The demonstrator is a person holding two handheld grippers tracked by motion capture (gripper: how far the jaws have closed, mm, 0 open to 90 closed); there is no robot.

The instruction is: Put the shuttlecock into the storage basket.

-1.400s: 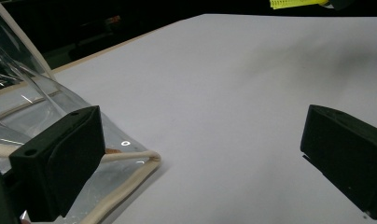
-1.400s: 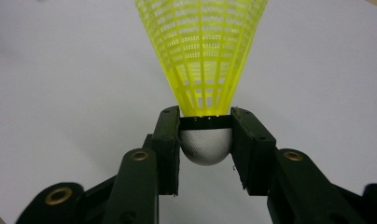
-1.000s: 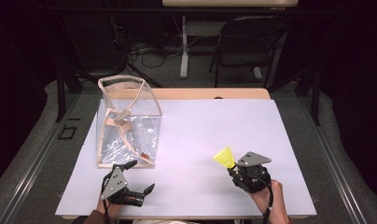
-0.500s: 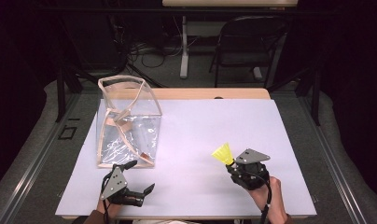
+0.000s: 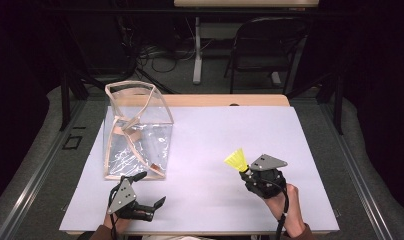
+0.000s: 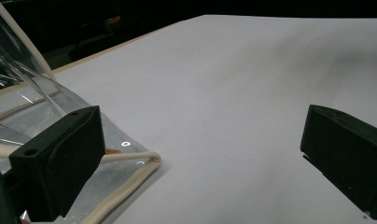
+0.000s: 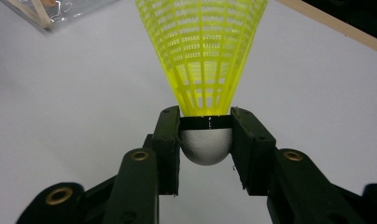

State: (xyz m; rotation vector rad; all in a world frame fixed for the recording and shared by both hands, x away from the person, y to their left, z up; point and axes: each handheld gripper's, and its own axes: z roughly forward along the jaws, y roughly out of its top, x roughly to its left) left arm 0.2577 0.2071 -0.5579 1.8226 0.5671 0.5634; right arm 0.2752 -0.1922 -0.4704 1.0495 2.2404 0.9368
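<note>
A yellow shuttlecock (image 5: 236, 160) (image 7: 203, 60) with a white rounded cork is held by my right gripper (image 5: 246, 174) (image 7: 205, 142), whose jaws are shut on the cork, skirt pointing away toward the table's middle. A clear plastic bag (image 5: 135, 132) with cream trim stands open at the left of the white table (image 5: 220, 135). My left gripper (image 5: 150, 190) (image 6: 196, 154) is open just in front of the bag's near corner (image 6: 130, 168), with nothing between its jaws.
A wooden strip (image 5: 225, 100) runs along the table's far edge. Beyond it stand a dark chair (image 5: 265, 50) and cables on the floor. White table surface lies between the bag and the right gripper.
My right gripper has shifted slightly left and forward with the shuttlecock. The left gripper and the bag have not moved.
</note>
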